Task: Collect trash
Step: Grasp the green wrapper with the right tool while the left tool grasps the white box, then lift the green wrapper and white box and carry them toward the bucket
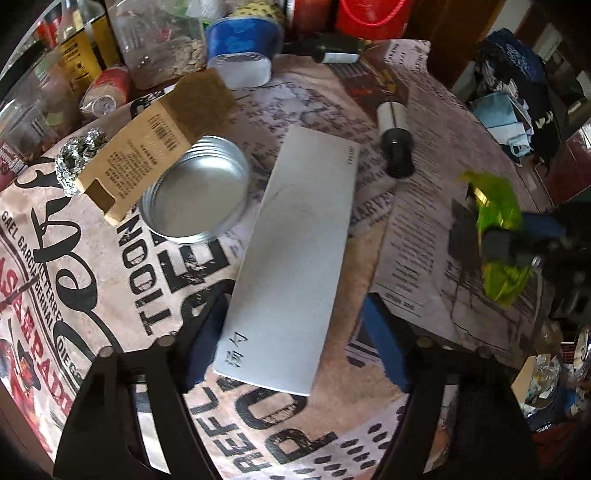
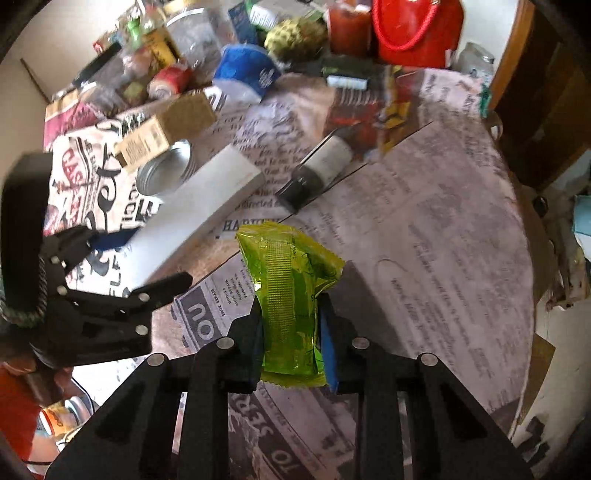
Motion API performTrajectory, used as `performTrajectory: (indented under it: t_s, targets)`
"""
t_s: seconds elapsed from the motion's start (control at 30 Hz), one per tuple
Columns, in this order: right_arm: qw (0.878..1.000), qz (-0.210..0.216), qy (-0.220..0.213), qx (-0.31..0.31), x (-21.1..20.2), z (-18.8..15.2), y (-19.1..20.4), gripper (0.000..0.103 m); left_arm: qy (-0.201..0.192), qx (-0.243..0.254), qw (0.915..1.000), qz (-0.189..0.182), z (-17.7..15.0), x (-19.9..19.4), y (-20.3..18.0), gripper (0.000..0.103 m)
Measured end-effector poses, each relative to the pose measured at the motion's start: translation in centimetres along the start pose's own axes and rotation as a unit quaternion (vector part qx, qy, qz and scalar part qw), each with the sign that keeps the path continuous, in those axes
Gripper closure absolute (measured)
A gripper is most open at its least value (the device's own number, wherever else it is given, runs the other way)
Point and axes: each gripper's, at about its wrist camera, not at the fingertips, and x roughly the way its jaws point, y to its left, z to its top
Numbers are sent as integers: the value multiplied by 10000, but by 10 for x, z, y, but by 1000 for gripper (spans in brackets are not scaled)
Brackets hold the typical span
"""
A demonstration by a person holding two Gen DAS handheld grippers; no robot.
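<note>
My right gripper (image 2: 290, 325) is shut on a green plastic wrapper (image 2: 288, 295) and holds it above the newspaper-covered table (image 2: 443, 240). The wrapper (image 1: 498, 229) and right gripper (image 1: 517, 247) also show at the right of the left wrist view. My left gripper (image 1: 295, 339) is open, its blue pads on either side of the near end of a long white box (image 1: 295, 258) lying on the table. The left gripper (image 2: 110, 266) shows at the left of the right wrist view.
A round metal lid (image 1: 199, 188), a brown cardboard box (image 1: 155, 144), a crumpled foil ball (image 1: 77, 158) and a black-and-white bottle (image 1: 395, 144) lie on the table. Jars, cans, a blue tub (image 1: 243, 37) and a red bag (image 2: 417, 29) crowd the far edge.
</note>
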Motion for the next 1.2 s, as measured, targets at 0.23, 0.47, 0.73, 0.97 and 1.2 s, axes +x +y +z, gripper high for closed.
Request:
performTrajectory:
  t_s: [0.23,0.47,0.73,0.97,1.2]
  targets:
    - [9997,12,-239,81,-19,-7,-1,79,-165,176,9991,338,1,7,-22,43]
    - [9987,5,-496,62,-30,-7,10,79,-214,-110,9994,236,8,7,-27,53]
    - [9946,95,-1014,-198,-69,-6,4,80,-880,-858,9921,253,6,-51,-40,53]
    - [9849,171,-1652,-480,-114,0,-11,79,-2165,-1190,9663,729,9,-145,-73,53]
    - [9689,447,-2285,-835,-162,-1,-22,80,-3030,-1587,9315,1235,-14,-216,-125,53]
